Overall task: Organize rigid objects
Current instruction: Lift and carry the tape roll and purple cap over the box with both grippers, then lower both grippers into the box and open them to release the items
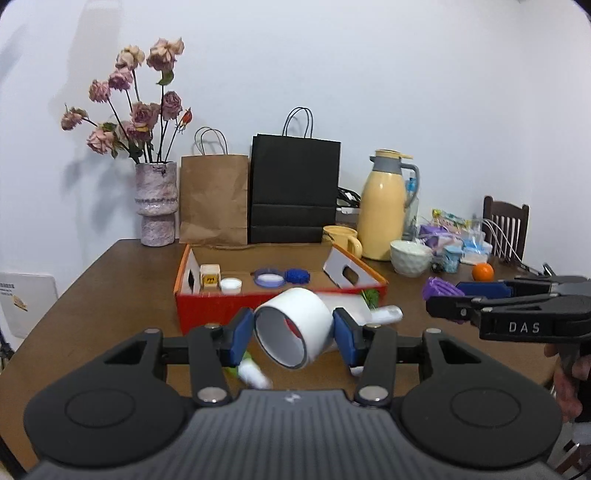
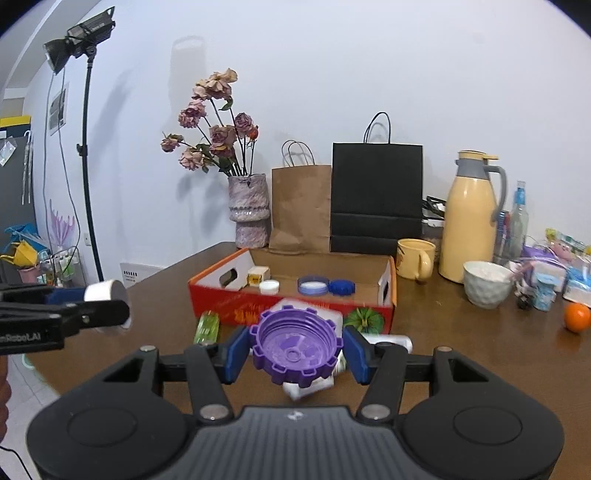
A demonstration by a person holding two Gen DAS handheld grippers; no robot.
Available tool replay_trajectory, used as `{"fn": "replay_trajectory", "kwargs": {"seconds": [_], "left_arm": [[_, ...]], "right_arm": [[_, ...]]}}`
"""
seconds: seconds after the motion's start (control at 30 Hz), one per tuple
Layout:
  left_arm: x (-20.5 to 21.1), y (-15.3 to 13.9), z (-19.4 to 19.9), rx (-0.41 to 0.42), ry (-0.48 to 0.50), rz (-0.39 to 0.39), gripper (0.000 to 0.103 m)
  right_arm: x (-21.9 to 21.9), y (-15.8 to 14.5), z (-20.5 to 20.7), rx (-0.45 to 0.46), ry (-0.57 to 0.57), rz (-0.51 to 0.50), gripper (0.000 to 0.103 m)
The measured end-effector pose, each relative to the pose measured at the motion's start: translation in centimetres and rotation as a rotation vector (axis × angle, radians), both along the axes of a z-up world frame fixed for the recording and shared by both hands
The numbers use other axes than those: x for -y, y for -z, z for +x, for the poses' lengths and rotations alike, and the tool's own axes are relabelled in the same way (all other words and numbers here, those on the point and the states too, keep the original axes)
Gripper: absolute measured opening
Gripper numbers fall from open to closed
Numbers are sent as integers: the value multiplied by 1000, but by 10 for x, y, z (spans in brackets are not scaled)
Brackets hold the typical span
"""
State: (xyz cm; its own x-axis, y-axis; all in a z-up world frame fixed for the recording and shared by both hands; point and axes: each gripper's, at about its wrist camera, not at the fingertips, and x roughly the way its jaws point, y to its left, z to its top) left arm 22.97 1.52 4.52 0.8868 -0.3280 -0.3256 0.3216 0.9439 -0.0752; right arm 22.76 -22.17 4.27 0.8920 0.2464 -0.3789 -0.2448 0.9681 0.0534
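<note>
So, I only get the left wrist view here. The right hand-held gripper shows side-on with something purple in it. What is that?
Observer: A purple cap with a toothed rim, hollow side toward the camera, clamped between the pads of the right hand-held gripper.
Reviewer: And the green bit peeking out behind my tape roll?
Observer: A ribbed green thing like a small pumpkin, on the table right in front of the red box.
Reviewer: Anything off to the left of the table?
Observer: A lamp on a tall black stand, outside your frame.
</note>
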Motion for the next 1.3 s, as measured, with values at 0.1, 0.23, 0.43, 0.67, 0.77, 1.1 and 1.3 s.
{"fn": "replay_trajectory", "kwargs": {"seconds": [0.1,0.23,0.43,0.67,0.77,1.1,1.3], "left_arm": [[1,-11,44,13,-13,11,48],[2,-24,107,11,-41,12,48],[5,-28,205,-25,-89,15,48],[5,-27,299,-68,-146,38,48],[4,-19,321,-94,-160,38,48],[7,-7,340,-143,-157,81,48],[3,-4,365,-367,-108,119,48]], "right_arm": [[0,-10,47,-10,-14,13,54],[-5,-22,116,-20,-20,5,54],[-13,-27,225,-67,-4,4,54],[-18,-16,326,-138,55,-27,54],[-19,-7,344,-168,61,-37,54],[-25,1,361,-206,45,-69,54],[-13,4,387,-419,15,-65,54]]}}
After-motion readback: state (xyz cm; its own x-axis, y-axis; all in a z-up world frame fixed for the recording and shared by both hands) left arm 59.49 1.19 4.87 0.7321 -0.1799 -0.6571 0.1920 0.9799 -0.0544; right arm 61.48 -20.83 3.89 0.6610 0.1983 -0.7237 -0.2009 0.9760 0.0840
